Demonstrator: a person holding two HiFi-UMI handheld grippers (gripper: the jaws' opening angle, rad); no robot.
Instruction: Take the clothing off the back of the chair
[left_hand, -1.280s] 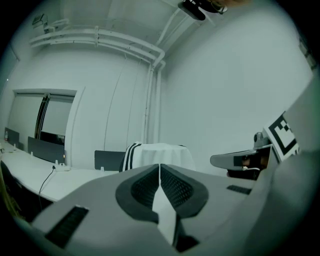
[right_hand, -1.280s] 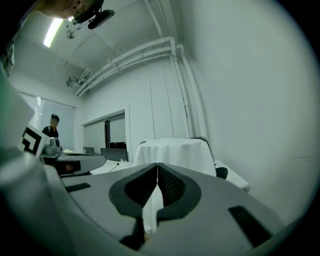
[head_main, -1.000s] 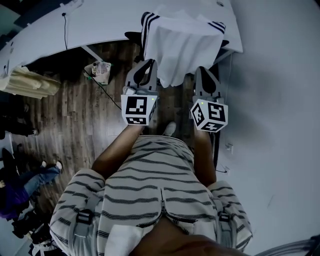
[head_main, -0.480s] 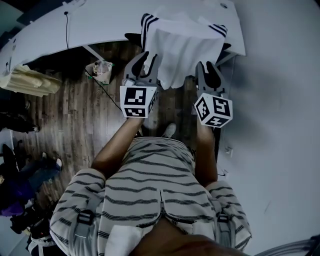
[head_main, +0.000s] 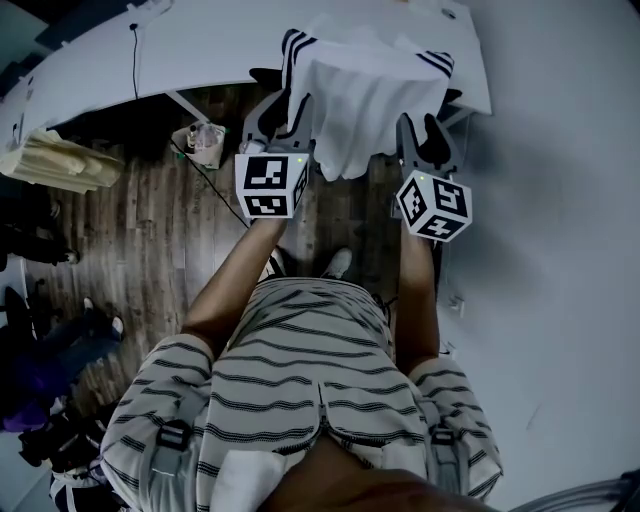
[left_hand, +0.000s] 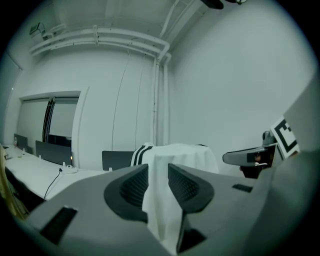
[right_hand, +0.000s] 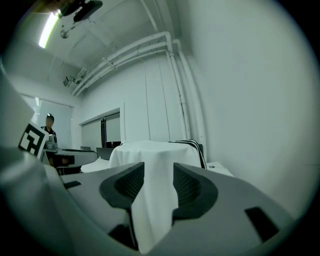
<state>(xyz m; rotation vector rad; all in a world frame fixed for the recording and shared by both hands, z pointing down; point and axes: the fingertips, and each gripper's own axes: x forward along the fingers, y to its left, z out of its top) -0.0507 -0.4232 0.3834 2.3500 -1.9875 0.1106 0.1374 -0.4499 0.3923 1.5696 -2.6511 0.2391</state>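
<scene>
Clothing (head_main: 365, 100), a white garment with dark stripes at its shoulders, hangs draped over the back of the chair (head_main: 266, 73), which is pushed in at the end of the white desk (head_main: 200, 50); it has not been lifted at all, so from where I stand the job is at the reach-and-grasp stage. The person holds both forearms stretched straight out in front, roughly parallel and about level. The left gripper (head_main: 280, 110) is at the left edge of the hanging cloth and the right gripper (head_main: 425, 135) at its lower right edge, each marker cube turned up toward the head. Both sets of jaws have just been opening and now stand wide apart, with nothing clamped. Looking along each gripper, a fold of the white fabric fills the gap between the ribbed pads. Whether the cloth already lies between the pads or only hangs just ahead of them, I can't tell for certain from these angles; the head view suggests the tips are right at the fabric. The next move, I'd judge, calls for easing both grippers a little further onto the cloth, closing on a good pinch at each side, then raising the two together so the garment clears the top of the chair back without snagging.
</scene>
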